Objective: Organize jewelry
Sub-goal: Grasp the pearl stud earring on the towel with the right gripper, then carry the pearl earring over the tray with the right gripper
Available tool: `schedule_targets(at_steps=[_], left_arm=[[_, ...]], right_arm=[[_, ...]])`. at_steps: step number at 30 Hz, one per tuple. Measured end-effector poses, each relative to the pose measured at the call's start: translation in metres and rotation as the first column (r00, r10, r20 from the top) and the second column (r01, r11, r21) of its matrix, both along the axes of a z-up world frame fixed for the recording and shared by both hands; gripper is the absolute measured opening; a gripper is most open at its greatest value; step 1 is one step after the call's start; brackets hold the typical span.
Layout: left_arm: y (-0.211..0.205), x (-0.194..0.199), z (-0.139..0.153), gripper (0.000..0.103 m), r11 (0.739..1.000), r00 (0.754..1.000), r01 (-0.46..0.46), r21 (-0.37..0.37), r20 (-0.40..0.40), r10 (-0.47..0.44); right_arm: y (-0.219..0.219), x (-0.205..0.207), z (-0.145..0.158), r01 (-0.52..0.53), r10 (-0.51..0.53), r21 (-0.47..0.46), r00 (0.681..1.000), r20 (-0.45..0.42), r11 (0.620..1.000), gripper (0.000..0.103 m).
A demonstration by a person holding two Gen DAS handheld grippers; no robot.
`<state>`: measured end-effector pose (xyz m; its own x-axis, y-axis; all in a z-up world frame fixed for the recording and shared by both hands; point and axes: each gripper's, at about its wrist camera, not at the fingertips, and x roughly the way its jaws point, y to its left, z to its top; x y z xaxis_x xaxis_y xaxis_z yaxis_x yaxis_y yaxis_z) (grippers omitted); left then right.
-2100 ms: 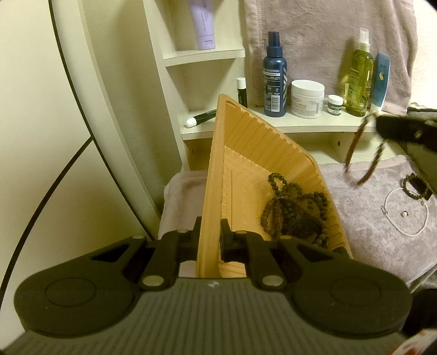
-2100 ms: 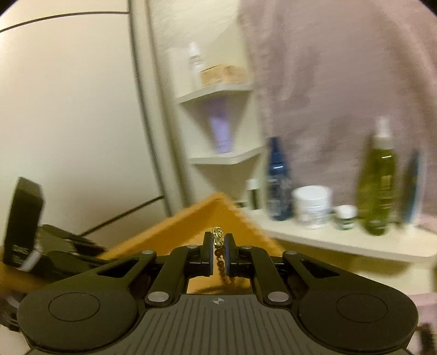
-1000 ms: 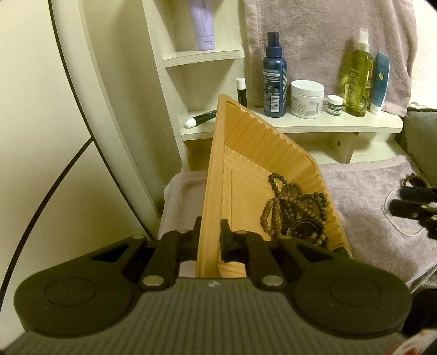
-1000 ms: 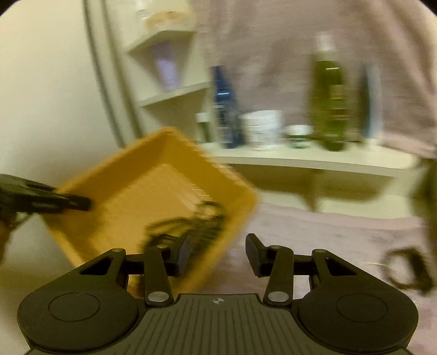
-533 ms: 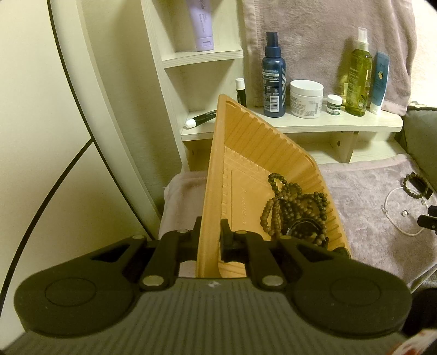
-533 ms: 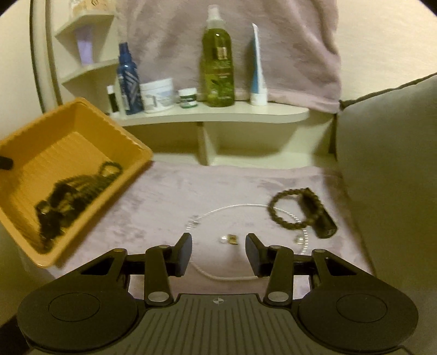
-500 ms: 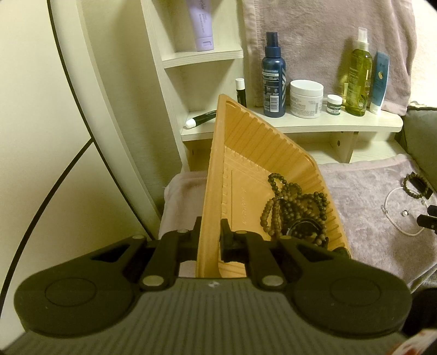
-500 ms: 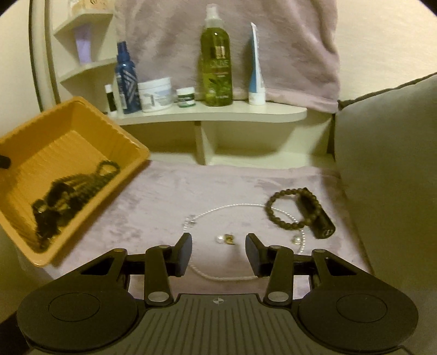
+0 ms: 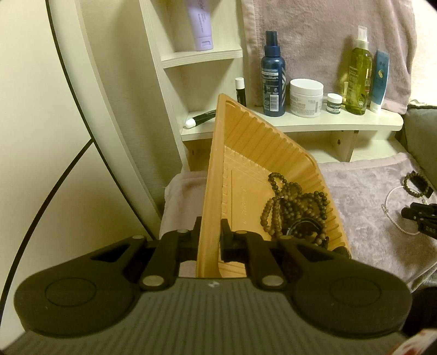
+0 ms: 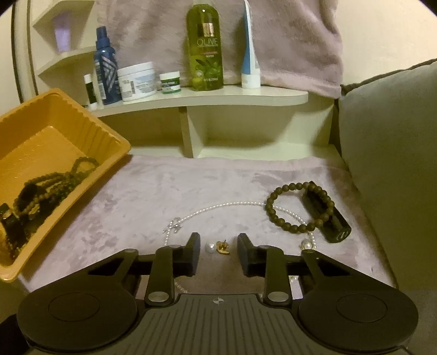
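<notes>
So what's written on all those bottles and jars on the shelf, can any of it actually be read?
"OLIVE": on the green bottle, in large letters; the smaller lines beneath it are blurred.
"CREAM": part of a line on the white jar; the rest of its label is too small to read.
Blue spray bottle: a barcode and label text, too small to read.
Small green-labelled jar, blue tube, purple tube: print is there, unreadable.

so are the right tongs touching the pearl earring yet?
Apart. Right wrist view: right tongs straddle the pearl earring, cloth visible between it and both pads.
</notes>
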<state>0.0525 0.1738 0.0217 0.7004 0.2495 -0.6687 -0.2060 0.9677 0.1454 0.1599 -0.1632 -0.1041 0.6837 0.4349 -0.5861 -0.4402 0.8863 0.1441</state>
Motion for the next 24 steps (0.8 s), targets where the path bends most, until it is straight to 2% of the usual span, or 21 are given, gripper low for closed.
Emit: schedule_targets(at_steps=[2, 8, 13, 19, 24], left_arm=[[0.0, 0.0, 0.0, 0.009, 1.0, 1.0, 0.0, 0.001, 0.0, 0.0], [0.0, 0.0, 0.0, 0.009, 1.0, 1.0, 0.0, 0.001, 0.0, 0.0], [0.0, 0.0, 0.0, 0.009, 1.0, 1.0, 0.0, 0.001, 0.001, 0.0], [0.0, 0.0, 0.0, 0.009, 1.0, 1.0, 0.0, 0.001, 0.0, 0.0], [0.0, 0.0, 0.0, 0.009, 1.0, 1.0, 0.0, 0.0, 0.0, 0.0]], right_arm=[[0.002, 0.001, -0.001, 0.007, -0.007, -0.009, 1.0, -0.001, 1.0, 0.021], [0.003, -0.003, 0.001, 0.011, -0.01, -0.02, 1.0, 0.015, 1.0, 0.018], [0.011, -0.013, 0.021, -0.025, 0.024, 0.007, 0.998, 0.052, 1.0, 0.018], [0.044, -0.031, 0.064, -0.173, 0.161, 0.121, 0.982, 0.1, 0.977, 0.018], [0.09, -0.049, 0.087, -0.363, 0.346, 0.175, 0.93, 0.124, 0.915, 0.018]])
